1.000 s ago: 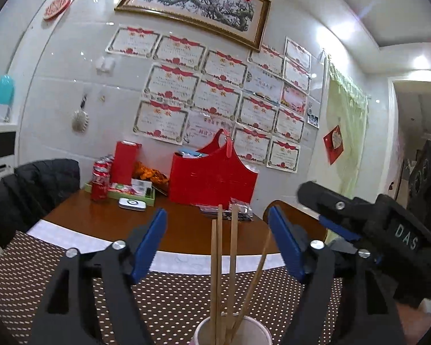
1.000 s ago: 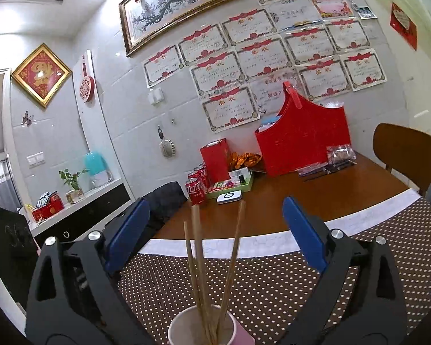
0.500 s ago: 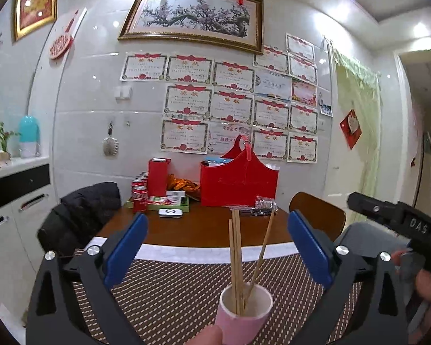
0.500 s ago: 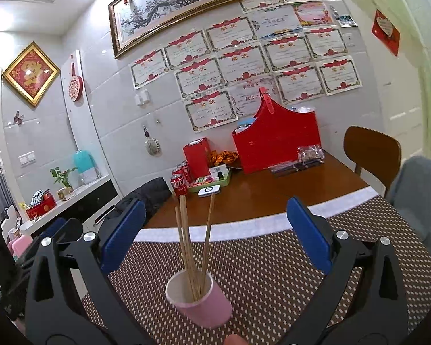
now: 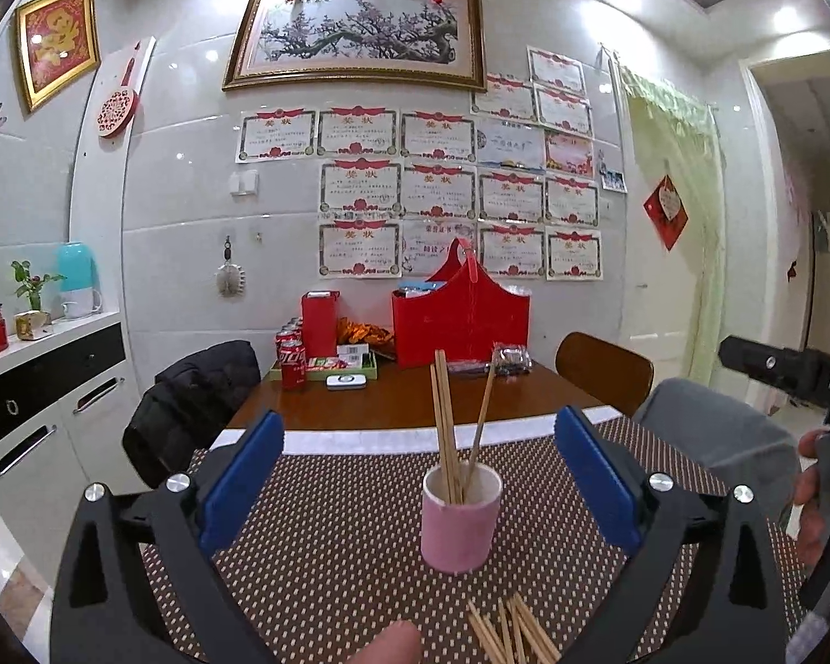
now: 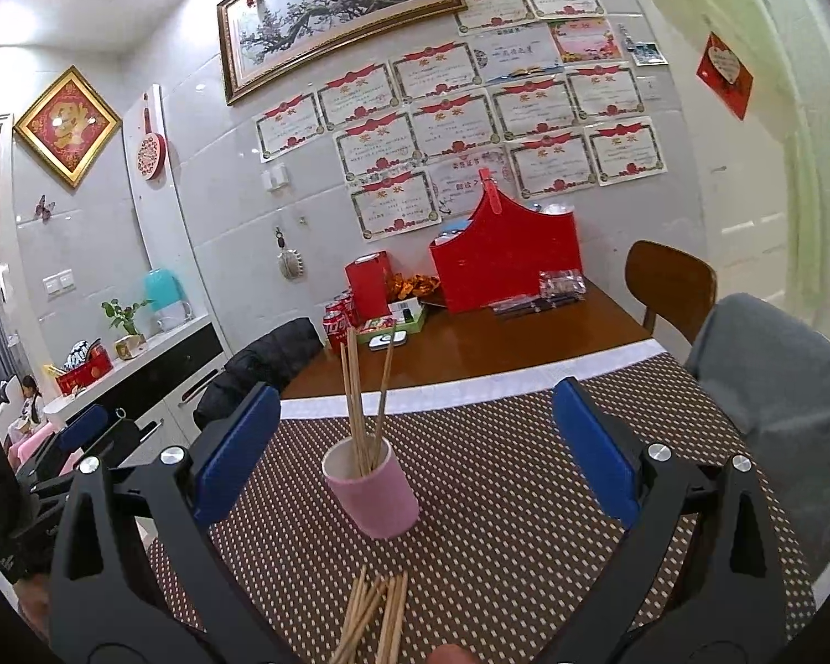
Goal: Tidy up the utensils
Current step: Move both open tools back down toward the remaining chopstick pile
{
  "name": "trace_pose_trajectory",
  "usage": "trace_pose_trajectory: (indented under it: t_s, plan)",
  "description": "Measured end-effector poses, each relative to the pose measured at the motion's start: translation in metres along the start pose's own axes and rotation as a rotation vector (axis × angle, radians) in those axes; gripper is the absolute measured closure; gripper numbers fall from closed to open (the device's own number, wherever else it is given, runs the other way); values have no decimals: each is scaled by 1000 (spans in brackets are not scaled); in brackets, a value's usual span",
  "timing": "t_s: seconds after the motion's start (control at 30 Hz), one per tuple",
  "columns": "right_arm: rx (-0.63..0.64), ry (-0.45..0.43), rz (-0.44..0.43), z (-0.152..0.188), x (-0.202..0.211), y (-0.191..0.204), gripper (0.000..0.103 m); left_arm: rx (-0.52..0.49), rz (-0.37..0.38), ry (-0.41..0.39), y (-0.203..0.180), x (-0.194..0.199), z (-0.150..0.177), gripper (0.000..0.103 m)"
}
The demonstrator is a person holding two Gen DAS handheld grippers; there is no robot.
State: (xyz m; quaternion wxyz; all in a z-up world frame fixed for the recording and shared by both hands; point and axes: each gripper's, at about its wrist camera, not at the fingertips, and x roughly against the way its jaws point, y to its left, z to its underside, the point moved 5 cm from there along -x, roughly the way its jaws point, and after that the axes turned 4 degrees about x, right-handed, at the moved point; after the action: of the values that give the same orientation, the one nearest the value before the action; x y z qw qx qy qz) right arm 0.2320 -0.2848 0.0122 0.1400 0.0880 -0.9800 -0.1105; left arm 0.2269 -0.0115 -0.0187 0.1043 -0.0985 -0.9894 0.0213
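We see a red handled gift bag (image 5: 459, 321) and red soda cans (image 5: 292, 357) on the brown wooden table (image 5: 393, 404). Framed blossom painting (image 5: 354, 33) hangs above paper certificates (image 5: 359, 171). Black jacket (image 5: 188, 398) drapes a chair.

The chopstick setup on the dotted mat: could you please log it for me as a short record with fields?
surface: brown dotted mat on the wooden table
holder: pink cup, upright on the mat
in holder: three chopsticks, standing and leaning on the rim
loose: pile of chopsticks flat on the mat, nearer the cameras than the cup
left hand-held gripper: open, holds nothing
right hand-held gripper: open, holds nothing
contact: neither gripper touches the cup or the pile
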Motion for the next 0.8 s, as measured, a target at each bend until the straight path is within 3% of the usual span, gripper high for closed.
trace_pose_trajectory:
  t_s: [0.27, 0.8]
  plan:
    - [-1, 85, 31, 26, 23, -7, 6, -25, -13, 55, -5, 23, 22, 6]
    - [-1, 216, 29, 78, 25, -6, 6, -14, -11, 253, 8, 17, 91, 6]
